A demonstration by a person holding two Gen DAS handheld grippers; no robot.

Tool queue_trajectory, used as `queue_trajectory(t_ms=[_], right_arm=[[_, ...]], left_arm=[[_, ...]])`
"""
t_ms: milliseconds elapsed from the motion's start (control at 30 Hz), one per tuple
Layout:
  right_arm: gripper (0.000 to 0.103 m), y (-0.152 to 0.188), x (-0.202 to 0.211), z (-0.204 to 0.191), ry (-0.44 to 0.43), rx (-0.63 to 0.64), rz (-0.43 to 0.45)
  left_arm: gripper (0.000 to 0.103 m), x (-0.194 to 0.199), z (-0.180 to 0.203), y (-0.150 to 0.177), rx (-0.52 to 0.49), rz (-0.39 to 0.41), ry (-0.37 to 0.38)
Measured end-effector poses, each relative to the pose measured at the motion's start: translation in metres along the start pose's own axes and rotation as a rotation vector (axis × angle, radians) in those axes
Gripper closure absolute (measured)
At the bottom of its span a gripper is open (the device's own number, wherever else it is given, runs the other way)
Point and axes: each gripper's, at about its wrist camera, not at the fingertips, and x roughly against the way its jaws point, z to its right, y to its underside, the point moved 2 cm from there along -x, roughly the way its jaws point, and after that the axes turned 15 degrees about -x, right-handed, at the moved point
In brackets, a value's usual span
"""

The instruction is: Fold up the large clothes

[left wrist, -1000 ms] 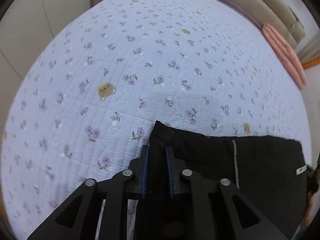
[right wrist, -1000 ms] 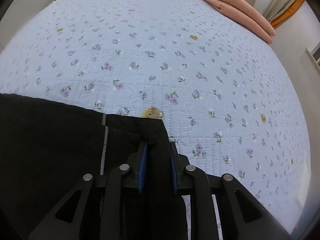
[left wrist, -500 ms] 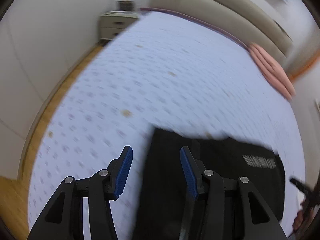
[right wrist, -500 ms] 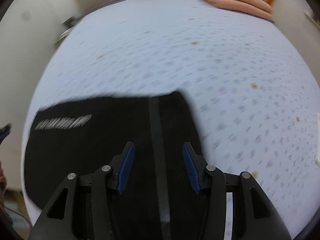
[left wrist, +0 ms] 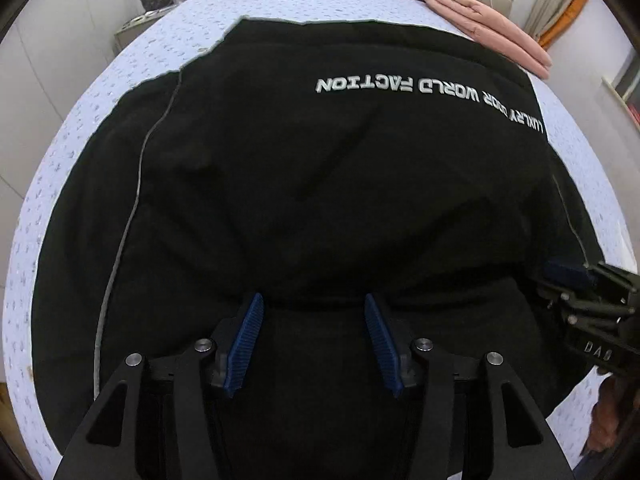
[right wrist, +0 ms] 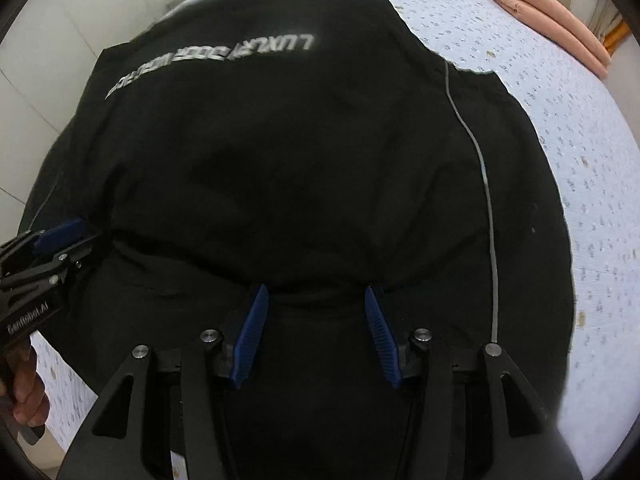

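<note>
Below both grippers' jaws, black garment lies spread on bed; left jaws opening, right open, nothing gripped.

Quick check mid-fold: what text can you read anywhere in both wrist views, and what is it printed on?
"LUXURY DOOR WORLD FACTION" (second word unclear): upside-down white lettering on the black garment.
"DAS", partly cut off: body of the right gripper, left wrist view.
"Centebot.AI", roughly: body of the left gripper, right wrist view.
Garment lettering in the right wrist view: too blurred to read beyond "LUXURY".
</note>
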Motion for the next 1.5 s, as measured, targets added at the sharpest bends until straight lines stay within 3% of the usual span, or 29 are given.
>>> queue_trajectory(t_ms=[167, 333, 500, 533, 600, 633, 800, 900, 1000, 1100, 1267, 1500], right_arm=[[0.05, -0.009, 0.012, -0.007, 0.02, 0.025, -0.032], [0.049, -0.055, 0.052, -0.025, -0.05, 0.026, 0.101], [0.05, -0.107, 0.008, -0.04, -0.055, -0.044, 0.092], [0.047, -0.113, -0.011, -0.039, -0.031, -0.06, 0.065], [0.04, -0.117, -0.04, -0.038, -0.016, -0.07, 0.029], [0.034, -0.117, -0.049, -0.037, 0.0, -0.064, 0.041], [0.026, -0.117, -0.055, -0.027, -0.008, -0.096, 0.068], [0.025, -0.118, -0.051, -0.02, -0.023, -0.104, 0.071], [0.025, -0.112, -0.03, -0.01, -0.066, -0.135, 0.065], [0.025, -0.092, 0.005, 0.012, -0.094, -0.162, 0.088], [0.023, -0.047, 0.051, 0.051, 0.059, -0.119, 0.132], [0.023, -0.009, 0.051, 0.102, 0.107, -0.194, 0.033]], left_arm=[[0.047, 0.021, -0.004, -0.013, -0.001, -0.007, 0.019], [0.046, 0.049, -0.022, -0.058, 0.013, 0.098, -0.003], [0.044, -0.005, -0.054, -0.092, 0.09, 0.024, -0.027], [0.04, -0.022, -0.061, -0.091, 0.116, -0.01, -0.004], [0.022, -0.046, -0.072, -0.087, 0.15, -0.055, 0.009], [0.021, -0.051, -0.075, -0.083, 0.154, -0.047, 0.013], [0.02, -0.048, -0.064, -0.075, 0.126, 0.01, -0.032], [0.021, -0.042, -0.066, -0.07, 0.15, 0.026, 0.01], [0.021, -0.027, -0.078, -0.067, 0.154, 0.018, 0.061], [0.021, 0.001, -0.09, -0.054, 0.161, 0.04, 0.055], [0.021, 0.042, -0.12, -0.009, 0.178, 0.037, -0.035], [0.021, 0.043, -0.147, 0.041, 0.23, -0.049, -0.072]])
